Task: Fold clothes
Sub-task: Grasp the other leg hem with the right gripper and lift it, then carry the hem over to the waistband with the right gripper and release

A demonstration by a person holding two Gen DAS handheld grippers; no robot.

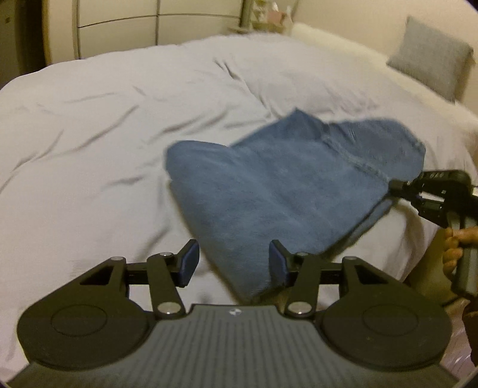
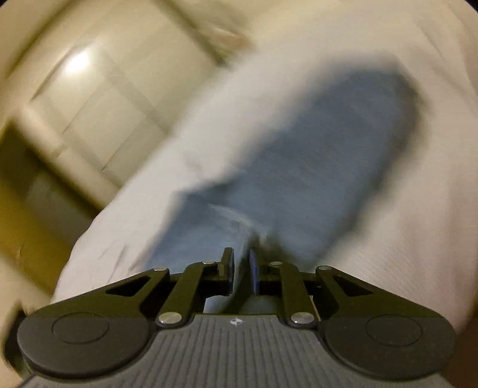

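Note:
A blue denim garment (image 1: 277, 185) lies folded in a rough heap on the white bed cover (image 1: 104, 125). My left gripper (image 1: 233, 262) is open at the garment's near corner, and cloth lies between its fingers without being pinched. The right gripper (image 1: 394, 185) comes in from the right in the left wrist view and is shut on the garment's right edge, lifting it a little. In the blurred right wrist view, my right gripper (image 2: 240, 274) has its blue pads (image 2: 254, 274) pressed on a fold of the blue garment (image 2: 313, 167).
A grey pillow (image 1: 433, 56) leans at the bed's far right. Pale drawers (image 1: 119, 27) stand behind the bed. A hand (image 1: 457, 247) holds the right gripper's handle at the right edge. The bed's edge (image 2: 89, 221) drops toward a brownish floor (image 2: 35, 215).

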